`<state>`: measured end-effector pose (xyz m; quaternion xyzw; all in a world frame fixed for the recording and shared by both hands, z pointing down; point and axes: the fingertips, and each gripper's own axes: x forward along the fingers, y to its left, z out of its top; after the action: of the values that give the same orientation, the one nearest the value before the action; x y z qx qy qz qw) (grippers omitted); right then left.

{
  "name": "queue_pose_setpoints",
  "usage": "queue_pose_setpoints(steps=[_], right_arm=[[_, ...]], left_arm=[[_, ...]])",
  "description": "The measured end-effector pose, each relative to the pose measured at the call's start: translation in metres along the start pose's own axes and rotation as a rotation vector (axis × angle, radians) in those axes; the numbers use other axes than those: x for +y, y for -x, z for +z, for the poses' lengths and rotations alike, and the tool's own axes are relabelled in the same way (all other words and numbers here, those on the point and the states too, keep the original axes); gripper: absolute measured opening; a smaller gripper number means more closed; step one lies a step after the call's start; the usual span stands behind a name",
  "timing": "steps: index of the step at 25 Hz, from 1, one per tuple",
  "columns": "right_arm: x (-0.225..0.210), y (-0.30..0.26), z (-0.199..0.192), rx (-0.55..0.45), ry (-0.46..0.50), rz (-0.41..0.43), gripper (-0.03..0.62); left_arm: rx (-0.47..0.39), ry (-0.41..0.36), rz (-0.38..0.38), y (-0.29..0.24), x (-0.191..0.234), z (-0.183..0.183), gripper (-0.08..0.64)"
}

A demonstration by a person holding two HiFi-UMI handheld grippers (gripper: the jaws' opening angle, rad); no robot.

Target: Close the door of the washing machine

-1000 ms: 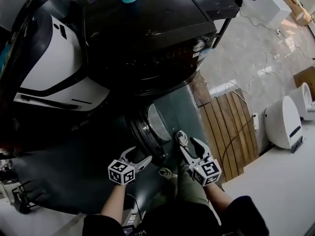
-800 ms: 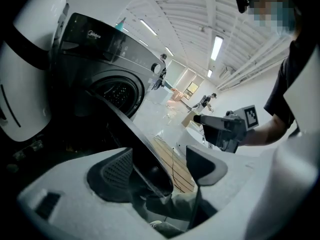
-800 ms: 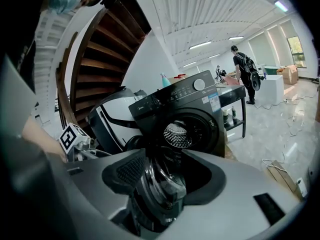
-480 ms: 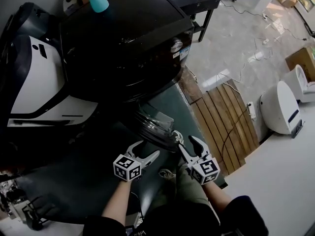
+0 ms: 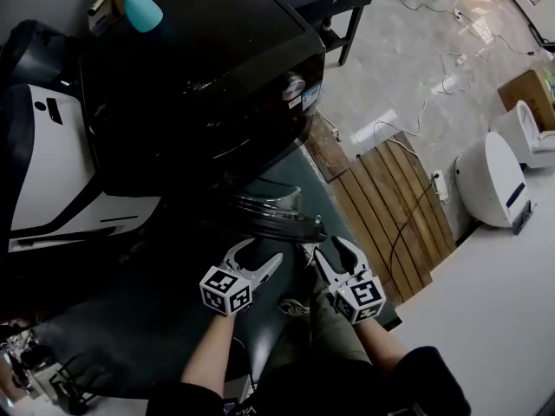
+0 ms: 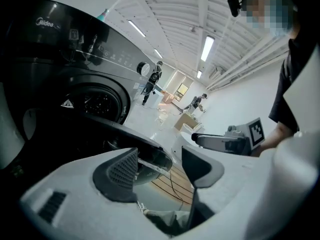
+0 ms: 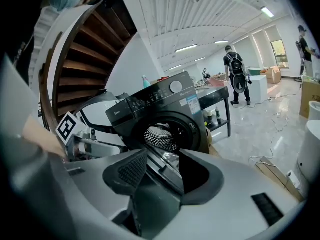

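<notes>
The black washing machine (image 5: pixel 217 68) stands with its round door (image 5: pixel 273 219) swung out towards me. In the head view my left gripper (image 5: pixel 257 254) sits just below the door's rim. My right gripper (image 5: pixel 332 251) is beside it at the rim's right end. Both jaws are closing, and the pads press on nothing. The door's edge (image 6: pixel 145 146) runs past the left fingers (image 6: pixel 120 171) of the left gripper (image 6: pixel 160 164). In the right gripper view the door (image 7: pixel 167 166) shows between the jaws of the right gripper (image 7: pixel 162 171), with the open drum (image 7: pixel 160 136) beyond.
A white and black appliance (image 5: pixel 61 154) stands left of the washer, with a teal bottle (image 5: pixel 139 11) on top. A wooden slatted platform (image 5: pixel 390 202), a white device (image 5: pixel 490 180) and floor cables lie to the right. My shoe (image 5: pixel 295 306) is under the grippers. People stand far off (image 7: pixel 235 79).
Both grippers have come up to the door's rim, the left one shifting right. The door now looks edge-on and nearer to them. Both jaws stand a little narrower.
</notes>
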<state>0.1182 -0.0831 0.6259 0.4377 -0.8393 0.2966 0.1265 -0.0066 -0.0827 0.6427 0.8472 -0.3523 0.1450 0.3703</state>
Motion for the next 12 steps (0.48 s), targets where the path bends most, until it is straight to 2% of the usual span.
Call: queue_pose_setpoints(steps=[8,12], right_arm=[[-0.023,-0.033,0.013,-0.001,-0.015,-0.037,0.175],[-0.037,-0.048,0.021,-0.011,-0.004,-0.059,0.140]], left_arm=[[-0.040,-0.008,0.039,-0.024,0.022,0.030,0.205],[-0.058,-0.015,0.052,-0.035,0.031,0.044,0.182]])
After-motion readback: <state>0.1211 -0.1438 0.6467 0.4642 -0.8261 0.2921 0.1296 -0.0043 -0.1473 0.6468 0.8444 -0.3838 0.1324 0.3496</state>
